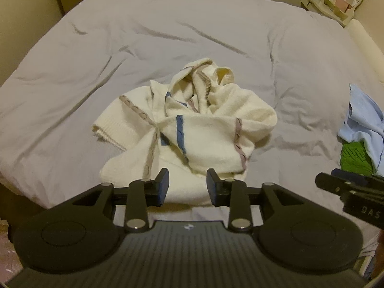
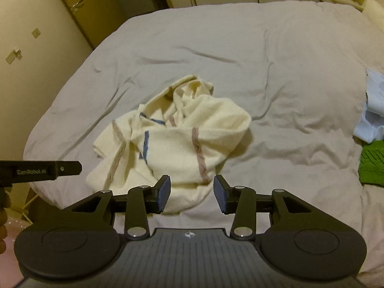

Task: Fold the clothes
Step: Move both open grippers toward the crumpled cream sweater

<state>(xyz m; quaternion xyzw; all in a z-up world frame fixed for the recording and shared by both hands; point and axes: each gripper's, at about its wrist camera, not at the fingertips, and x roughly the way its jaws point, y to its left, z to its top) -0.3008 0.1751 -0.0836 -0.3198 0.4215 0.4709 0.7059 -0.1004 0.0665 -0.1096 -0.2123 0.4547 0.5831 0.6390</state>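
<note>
A cream knit sweater with blue and taupe stripes lies crumpled near the front edge of the bed. My left gripper hovers over its near hem, open, with only cloth seen behind the gap between the pads. In the right wrist view the same sweater lies bunched ahead, and my right gripper stands open above its near edge, nothing pinched. The right gripper's black body shows at the right of the left wrist view; the left one shows at the left of the right wrist view.
A grey duvet covers the bed. A light blue garment and a green one lie at the right edge. Cream wardrobe doors stand to the left, a shelf unit at the far right corner.
</note>
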